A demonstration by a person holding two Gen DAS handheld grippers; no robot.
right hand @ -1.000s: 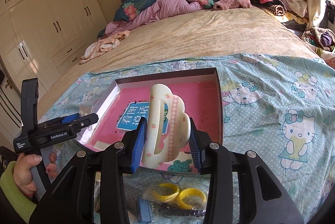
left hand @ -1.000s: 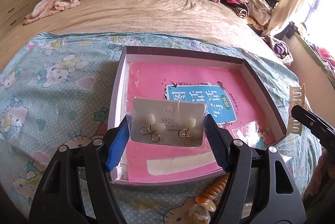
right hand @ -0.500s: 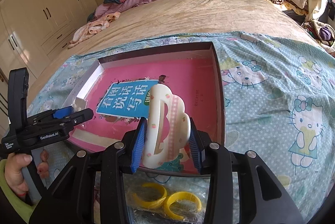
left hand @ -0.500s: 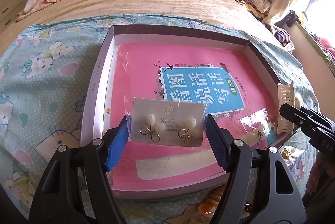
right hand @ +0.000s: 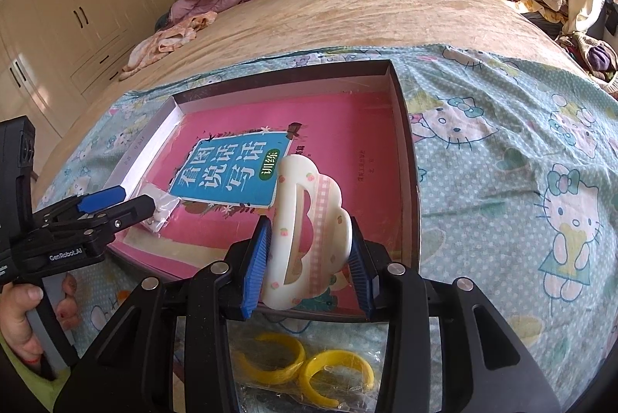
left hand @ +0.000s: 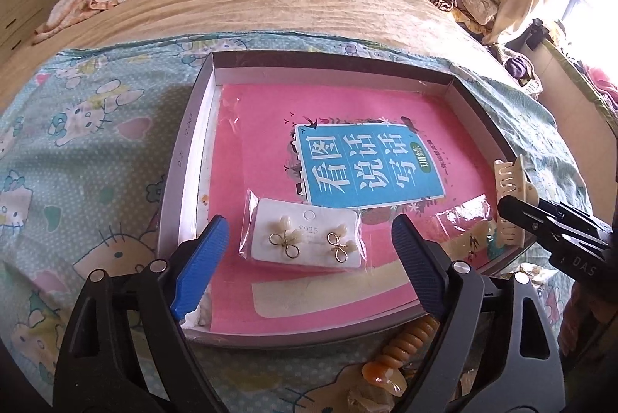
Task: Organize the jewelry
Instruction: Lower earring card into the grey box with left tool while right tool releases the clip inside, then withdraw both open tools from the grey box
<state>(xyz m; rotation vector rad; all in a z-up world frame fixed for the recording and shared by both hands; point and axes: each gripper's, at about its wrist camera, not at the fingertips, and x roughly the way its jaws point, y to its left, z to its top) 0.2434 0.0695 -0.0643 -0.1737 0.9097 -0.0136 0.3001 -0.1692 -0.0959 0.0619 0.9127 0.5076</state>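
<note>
Nearest the cameras, on the cartoon-print sheet of the bed, items not yet sorted lie in front of the box: two yellow bangles in a clear wrapper and an amber coil hair tie. Just beyond them stands the shallow box, its floor covered by a pink booklet.

Progress, as judged from these views: one item is in place. The earring card in its clear sleeve lies flat on the booklet at the near left of the box. The hair claw and the items outside the box remain to be placed.

The left hand-held gripper is released; its blue pads stand wide apart on either side of the card and touch nothing. The right hand-held gripper is clenched on the cream hair claw, held upright above the near right part of the box and not yet set down. Farther back, the tan bedspread carries loose clothes.
</note>
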